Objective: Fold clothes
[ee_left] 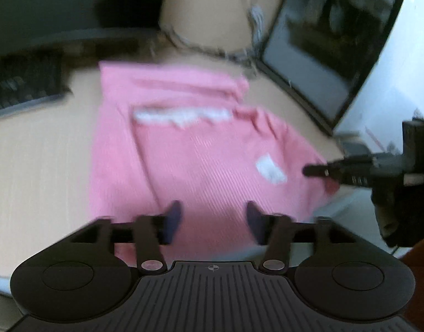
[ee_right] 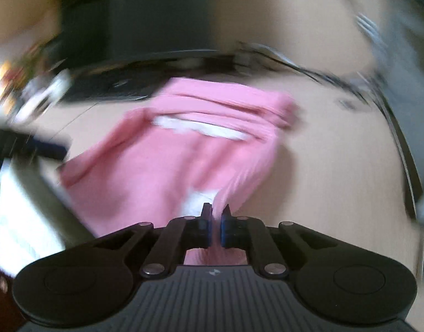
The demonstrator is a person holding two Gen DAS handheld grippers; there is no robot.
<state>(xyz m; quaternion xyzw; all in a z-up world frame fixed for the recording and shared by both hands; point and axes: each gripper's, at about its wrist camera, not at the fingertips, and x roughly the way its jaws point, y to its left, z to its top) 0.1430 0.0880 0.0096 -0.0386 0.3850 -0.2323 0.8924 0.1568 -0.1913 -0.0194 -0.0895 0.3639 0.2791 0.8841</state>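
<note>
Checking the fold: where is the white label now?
Right wrist view: the white label sits on the pink shirt, just ahead of the right gripper.

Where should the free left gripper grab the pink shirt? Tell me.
Judging roughly: the near hem of the pink shirt, from directly in front of the open left gripper. The right gripper already pinches the hem's other end.

One pink garment (ee_left: pixel 201 149) lies on one desk (ee_left: pixel 40 166), bearing two white patches (both blurred). Two grippers (ee_left: pixel 214 215) (ee_right: pixel 217 215) show, one monitor (ee_left: pixel 330 55) at the right edge, one keyboard (ee_left: pixel 21 88) at the left edge.
</note>
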